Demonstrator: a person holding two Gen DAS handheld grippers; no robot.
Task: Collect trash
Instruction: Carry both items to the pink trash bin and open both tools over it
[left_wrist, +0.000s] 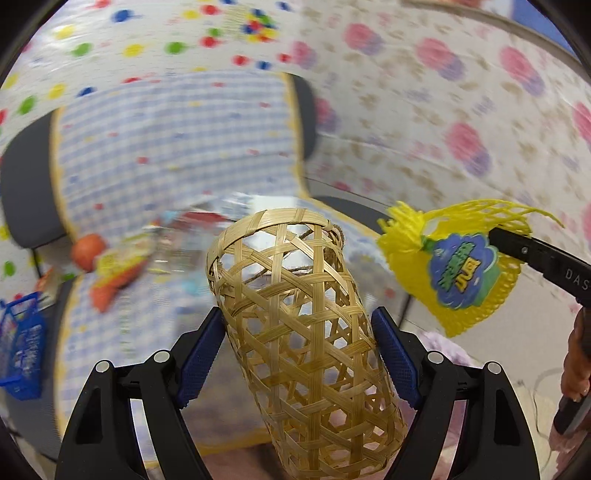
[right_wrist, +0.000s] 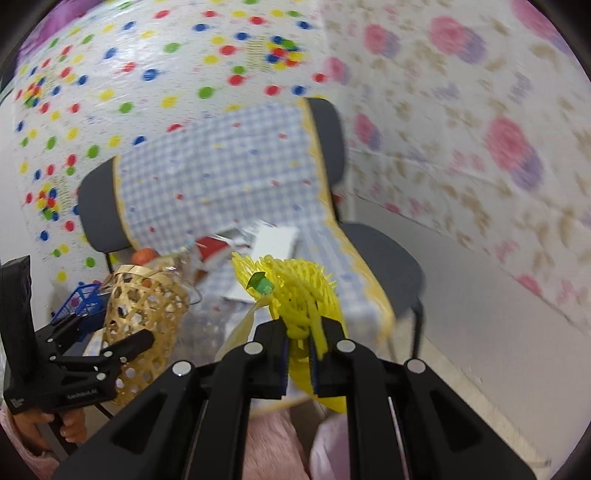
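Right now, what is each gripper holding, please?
Left gripper: closed on the bamboo basket.
Right gripper: closed on the yellow net bag.

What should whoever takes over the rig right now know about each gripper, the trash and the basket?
Left gripper: shut on the woven bamboo basket, held in the air.
Right gripper: shut on the yellow mesh net bag, in the air to the right of the basket's mouth.
Done: net bag picked up.
Left: drop it into the basket, then collect the wrappers on the checkered chair. The blue basket sits untouched.
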